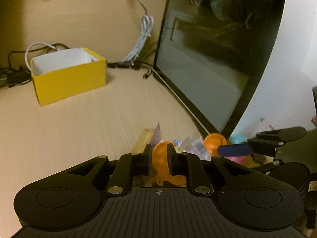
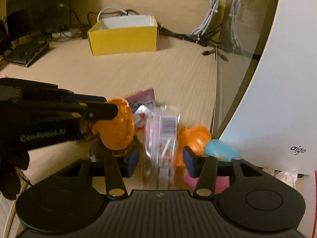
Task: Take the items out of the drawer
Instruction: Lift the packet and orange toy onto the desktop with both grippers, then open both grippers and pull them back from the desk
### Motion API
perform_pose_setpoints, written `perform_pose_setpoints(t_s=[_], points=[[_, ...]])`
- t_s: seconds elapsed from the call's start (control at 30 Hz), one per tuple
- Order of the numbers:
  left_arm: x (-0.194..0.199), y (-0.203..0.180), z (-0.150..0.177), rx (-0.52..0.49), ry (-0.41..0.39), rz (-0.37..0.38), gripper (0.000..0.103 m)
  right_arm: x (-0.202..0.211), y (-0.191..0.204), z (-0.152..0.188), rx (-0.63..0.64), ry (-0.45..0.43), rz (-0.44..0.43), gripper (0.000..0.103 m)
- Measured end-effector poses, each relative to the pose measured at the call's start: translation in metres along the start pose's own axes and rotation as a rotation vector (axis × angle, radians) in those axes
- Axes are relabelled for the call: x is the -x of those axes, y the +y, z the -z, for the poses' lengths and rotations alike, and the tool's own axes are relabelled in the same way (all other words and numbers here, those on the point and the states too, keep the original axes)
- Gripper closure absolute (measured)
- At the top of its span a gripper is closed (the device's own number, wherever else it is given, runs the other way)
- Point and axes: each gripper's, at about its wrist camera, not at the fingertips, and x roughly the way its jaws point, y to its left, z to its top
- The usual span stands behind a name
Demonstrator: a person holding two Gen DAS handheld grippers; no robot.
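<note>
Your left gripper point(image 1: 160, 159) pinches a translucent orange toy point(image 1: 162, 161) (glossy, moulded); at 3 o'clock, your right gripper point(image 2: 160, 161) gapes around a clear packet point(image 2: 165, 136), not touching.

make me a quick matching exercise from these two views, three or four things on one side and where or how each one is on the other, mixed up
Things:
1. orange plastic toy
2. yellow box
3. clear packet
4. white cable bundle

States:
a. open-topped, standing on the desk
b. between the open fingers of the right gripper
c. hanging against the back wall
d. clamped in the left gripper

Pairs: 1-d, 2-a, 3-b, 4-c
</note>
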Motion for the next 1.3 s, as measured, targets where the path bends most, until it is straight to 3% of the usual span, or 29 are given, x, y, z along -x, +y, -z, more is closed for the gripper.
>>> perform_pose_setpoints(t_s=[0.17,0.37,0.57,0.67,0.73,0.87,1.0,1.17,1.3], points=[[0.025,0.008,0.0,0.045,-0.059,-0.025,0.085,0.021,0.003,0.001,-0.007,-0.092,0.053,0.039],[0.073,0.024,0.017,0.114,-0.11,-0.119,0.086,0.053,-0.001,0.012,-0.085,-0.169,0.094,0.028],[0.13,0.043,0.058,0.198,-0.119,-0.211,0.086,0.101,0.008,0.058,-0.135,-0.246,0.172,0.009],[0.15,0.046,0.082,0.194,-0.117,-0.244,0.086,0.13,0.022,0.092,-0.165,-0.343,0.266,0.0],[0.162,0.047,0.1,0.203,-0.116,-0.272,0.086,0.146,0.031,0.111,-0.178,-0.384,0.33,0.0],[0.189,0.044,0.137,0.255,-0.112,-0.308,0.086,0.165,0.038,0.133,-0.171,-0.322,0.354,0.0],[0.218,0.034,0.171,0.296,-0.113,-0.341,0.086,0.187,0.029,0.153,-0.232,-0.326,0.404,0.0],[0.248,0.004,0.21,0.342,-0.115,-0.387,0.086,0.202,0.008,0.186,-0.35,-0.268,0.359,0.001],[0.262,-0.039,0.237,0.324,-0.069,-0.43,0.086,0.218,0.003,0.24,-0.385,-0.274,0.35,0.001]])
